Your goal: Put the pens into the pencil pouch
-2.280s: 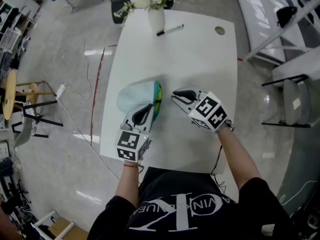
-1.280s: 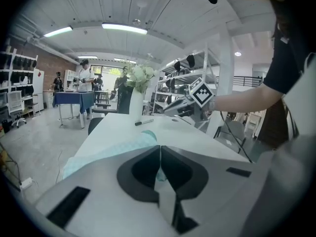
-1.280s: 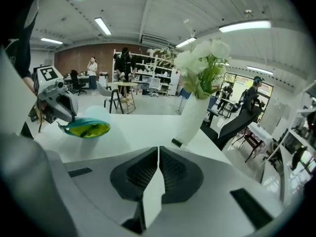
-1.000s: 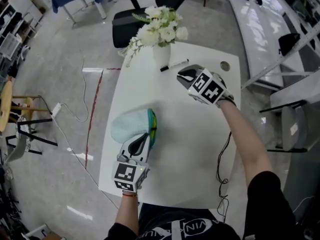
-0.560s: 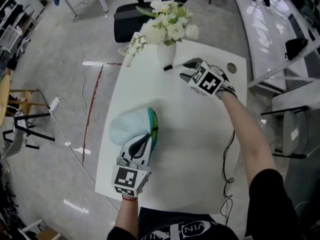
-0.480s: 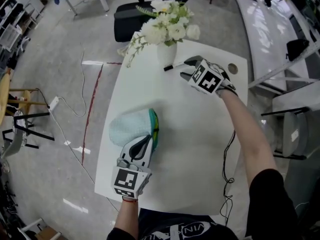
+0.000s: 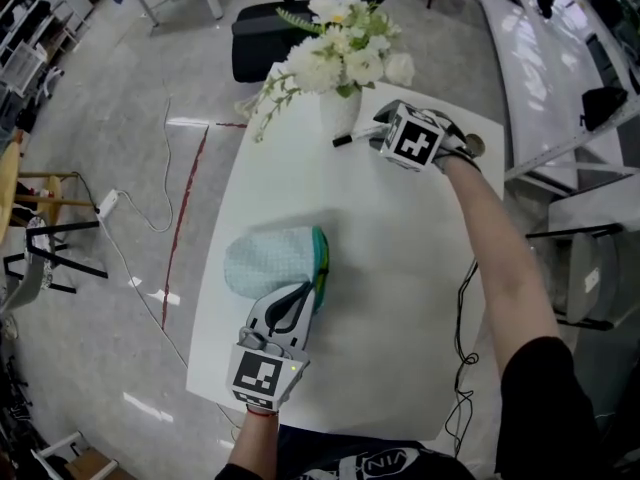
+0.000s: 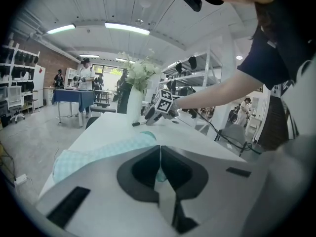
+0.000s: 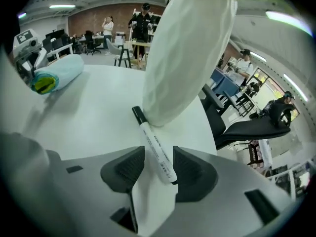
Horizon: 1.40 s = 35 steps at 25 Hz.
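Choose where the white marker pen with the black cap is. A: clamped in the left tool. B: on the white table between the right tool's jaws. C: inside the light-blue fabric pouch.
B: the right gripper view shows the white marker pen lying on the white table, between the right tool's jaws, which have just been opening and stand apart.

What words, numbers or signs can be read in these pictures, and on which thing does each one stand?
Nothing reads clearly.
On the pen: small print along the barrel, too blurred to read.
On the shirt: white letters, cut off at the picture's edge, unreadable.
On the left gripper and the right gripper: black-and-white square patterns only, no words.
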### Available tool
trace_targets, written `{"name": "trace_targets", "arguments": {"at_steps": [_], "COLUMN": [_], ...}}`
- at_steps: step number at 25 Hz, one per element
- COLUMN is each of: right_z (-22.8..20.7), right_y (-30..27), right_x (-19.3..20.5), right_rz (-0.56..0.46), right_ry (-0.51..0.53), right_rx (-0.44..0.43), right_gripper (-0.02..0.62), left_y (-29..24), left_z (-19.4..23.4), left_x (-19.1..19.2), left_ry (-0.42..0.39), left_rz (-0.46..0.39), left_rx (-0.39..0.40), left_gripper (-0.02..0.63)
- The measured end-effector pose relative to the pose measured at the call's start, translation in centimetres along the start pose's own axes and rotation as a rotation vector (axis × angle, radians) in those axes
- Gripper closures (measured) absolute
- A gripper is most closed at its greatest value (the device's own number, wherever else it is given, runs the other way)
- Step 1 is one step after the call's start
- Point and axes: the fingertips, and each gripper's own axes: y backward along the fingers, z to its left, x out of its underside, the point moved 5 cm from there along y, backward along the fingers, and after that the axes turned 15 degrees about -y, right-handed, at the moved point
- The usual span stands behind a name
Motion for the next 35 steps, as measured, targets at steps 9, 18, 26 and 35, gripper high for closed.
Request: {"name": "trace_targets", "arguments": {"at_steps": [9, 18, 26, 35], "right_z": [-0.3, 2.6, 6.4, 11.7], "right_y": [-0.1, 1.3, 3.2, 7.6], "right_x": [0.1, 2.0, 4.3, 6.4], "right_rz": [0.039, 0.066, 0.039, -0.045], "right_ry": [-0.091, -0.188, -0.211, -0.267], "right_rx": [-0.116, -0.187, -0.230, -0.224], "right_gripper": [0.465, 0.510, 0.518, 0.520], "left_y": [-0.1, 0.4, 1.3, 2.5], "left_z": [-0.6, -1.2, -1.8, -1.3], "left_x": [0.2, -0.2, -0.5, -0.4], "left_ry": [0.007, 0.002, -0.020, -0.042], "left_rz": [0.000, -0.006, -0.005, -0.014], "left_rx": [0.020, 0.040, 0.041, 0.012], "left_gripper": [0.597, 0.597, 0.597, 0.597]}}
